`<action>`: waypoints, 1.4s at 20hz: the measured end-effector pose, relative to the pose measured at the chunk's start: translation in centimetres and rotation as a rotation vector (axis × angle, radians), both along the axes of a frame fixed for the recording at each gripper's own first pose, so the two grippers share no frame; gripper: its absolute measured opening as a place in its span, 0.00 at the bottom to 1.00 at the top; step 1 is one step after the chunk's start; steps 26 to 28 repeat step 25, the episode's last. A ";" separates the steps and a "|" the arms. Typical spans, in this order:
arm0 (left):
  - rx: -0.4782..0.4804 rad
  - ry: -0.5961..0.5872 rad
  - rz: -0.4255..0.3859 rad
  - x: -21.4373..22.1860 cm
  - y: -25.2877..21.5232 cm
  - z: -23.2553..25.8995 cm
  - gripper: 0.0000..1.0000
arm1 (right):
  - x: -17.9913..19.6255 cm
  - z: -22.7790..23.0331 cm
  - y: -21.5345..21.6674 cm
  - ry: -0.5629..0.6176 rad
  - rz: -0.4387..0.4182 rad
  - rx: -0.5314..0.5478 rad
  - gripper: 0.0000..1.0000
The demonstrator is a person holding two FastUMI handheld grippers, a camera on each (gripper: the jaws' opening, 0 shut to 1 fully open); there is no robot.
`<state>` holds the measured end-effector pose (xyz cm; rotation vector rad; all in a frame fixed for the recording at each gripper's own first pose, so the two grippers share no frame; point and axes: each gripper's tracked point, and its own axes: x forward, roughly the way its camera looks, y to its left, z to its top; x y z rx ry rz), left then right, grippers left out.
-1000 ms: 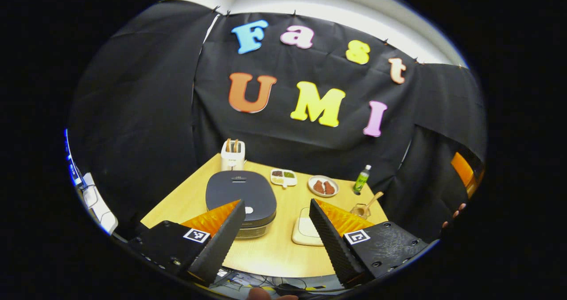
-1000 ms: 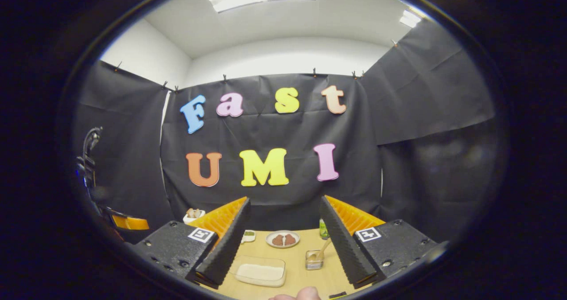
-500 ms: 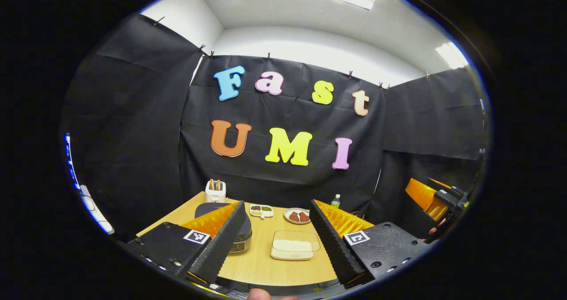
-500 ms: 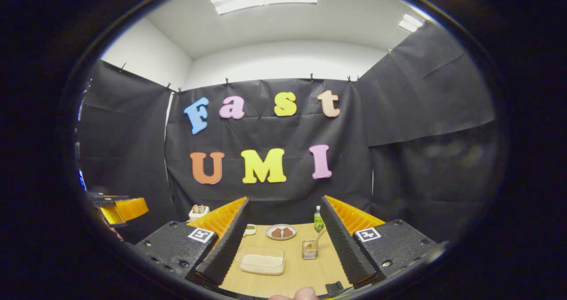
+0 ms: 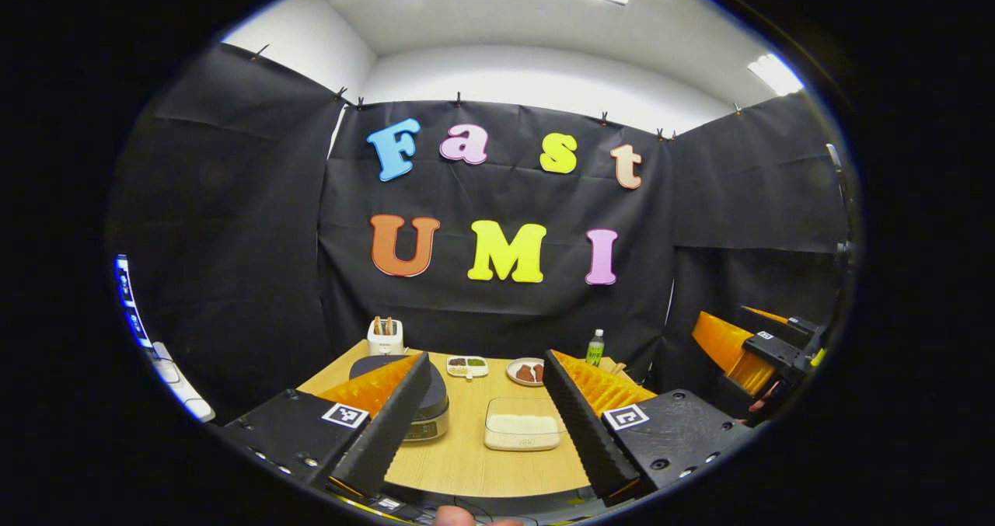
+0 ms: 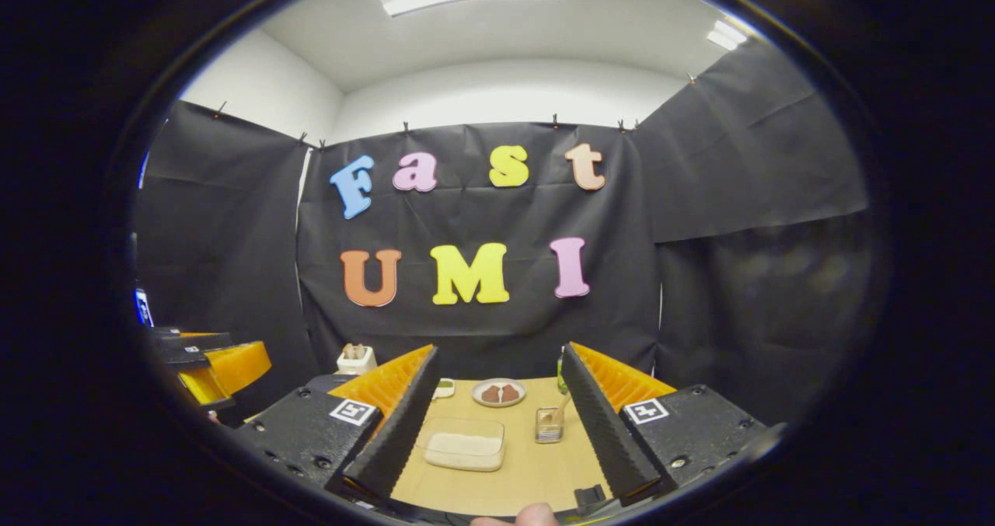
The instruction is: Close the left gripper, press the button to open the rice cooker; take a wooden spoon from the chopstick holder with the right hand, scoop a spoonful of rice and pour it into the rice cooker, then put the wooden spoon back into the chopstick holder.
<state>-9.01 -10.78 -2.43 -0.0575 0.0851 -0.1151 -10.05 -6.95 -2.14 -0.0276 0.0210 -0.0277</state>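
In the left gripper view my left gripper (image 5: pixel 487 357) is open, held above the near edge of the wooden table (image 5: pixel 466 464). The dark-lidded rice cooker (image 5: pixel 433 405) stands shut at the left, partly behind my left finger. A clear box of white rice (image 5: pixel 522 426) sits mid-table. My right gripper (image 6: pixel 500 349) is open and empty, back from the table. The chopstick holder (image 6: pixel 549 426) with the wooden spoon (image 6: pixel 561 411) leaning in it stands right of the rice box (image 6: pixel 465 446). The right gripper (image 5: pixel 766 346) hangs off the table's right side.
At the back stand a white toaster (image 5: pixel 385 336), a small divided dish (image 5: pixel 467 366), a plate of brown food (image 5: pixel 526 371) and a green bottle (image 5: pixel 595 347). Black cloth walls close in the table. The left gripper (image 6: pixel 214 363) shows at the left.
The left gripper has tilted up from looking down on the table to level and pulled back; the table now sits low and small. The right gripper has barely moved.
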 end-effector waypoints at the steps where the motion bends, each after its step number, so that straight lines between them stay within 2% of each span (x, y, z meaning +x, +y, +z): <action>1: 0.001 0.000 0.003 0.1 0.1 0.0 0.95 | 0.1 -0.1 -0.1 0.002 -0.004 -0.002 1.00; 28: 0.033 -0.013 0.053 1.7 1.7 0.6 0.95 | 2.3 -1.5 0.3 0.027 -0.004 -0.008 1.00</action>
